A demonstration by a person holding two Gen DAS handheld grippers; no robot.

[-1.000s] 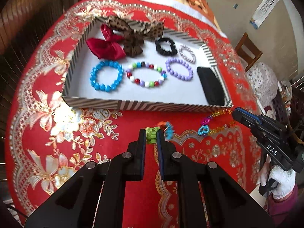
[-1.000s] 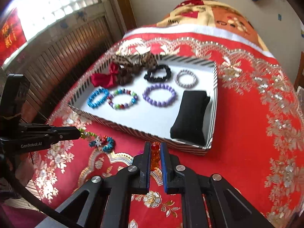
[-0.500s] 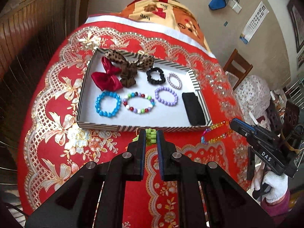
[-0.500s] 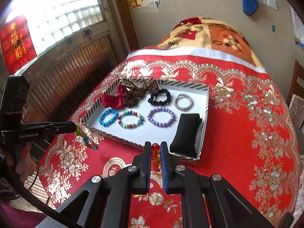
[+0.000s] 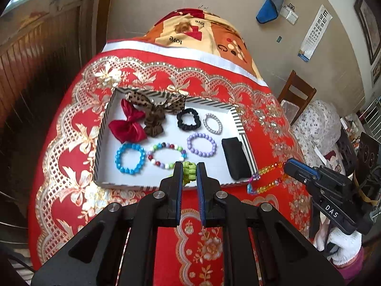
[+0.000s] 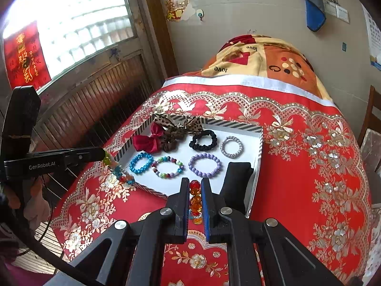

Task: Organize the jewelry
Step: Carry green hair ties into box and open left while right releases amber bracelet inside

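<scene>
Your left gripper pinches the green-beaded end of a multicoloured strand; your right gripper clamps a translucent orange-red beaded strand.

A striped tray with a white floor lies on the red cloth; inside, at the back, a leopard bow, a red bow, a brown scrunchie, a black scrunchie and a silver bracelet; in front, a blue bracelet, a mixed-colour bracelet, a purple bracelet and a black pouch against the right wall; a green bead string hangs pinched above the near rim; an orange-red bead string hangs clamped just right of the tray.
</scene>
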